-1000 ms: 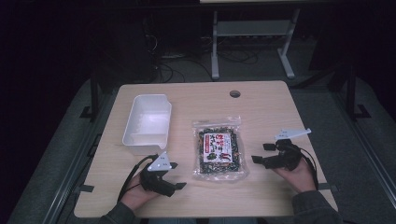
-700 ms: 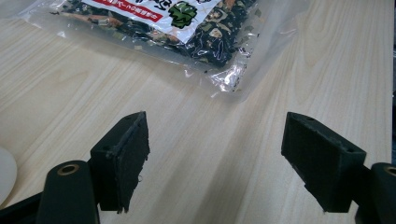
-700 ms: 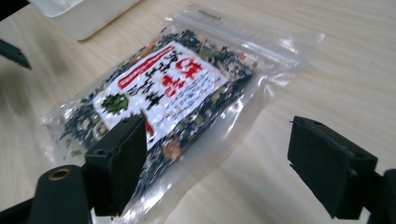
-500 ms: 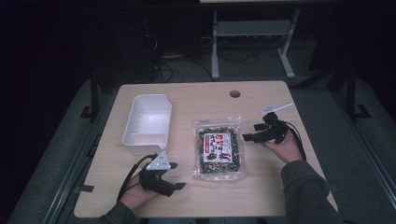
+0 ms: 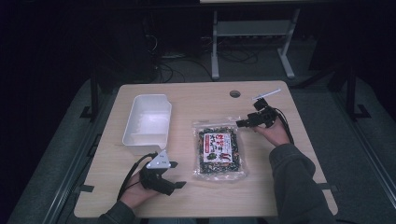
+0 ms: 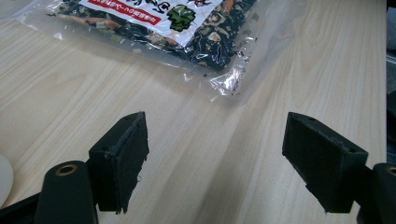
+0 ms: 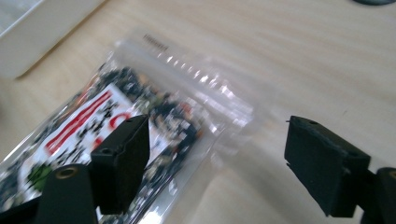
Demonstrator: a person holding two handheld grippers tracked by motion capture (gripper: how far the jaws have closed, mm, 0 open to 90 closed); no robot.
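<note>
A clear packet of dark dried food with a red and white label (image 5: 218,151) lies flat in the middle of the wooden table (image 5: 196,98). My right gripper (image 5: 241,123) hovers open at the packet's far right corner (image 7: 224,116); one jaw is over the bag, the other over bare wood. My left gripper (image 5: 176,174) rests open near the table's front edge, left of the packet's near end (image 6: 219,56), with bare wood between its jaws.
An empty white plastic tray (image 5: 146,122) stands at the table's left, just behind the left gripper; its edge (image 7: 42,42) also appears in the right gripper view. A round cable hole (image 5: 235,94) sits at the back. Dark floor and metal frames surround the table.
My right gripper has moved from the table's right side forward and left to the packet's far right corner. The left gripper and packet have stayed put.
</note>
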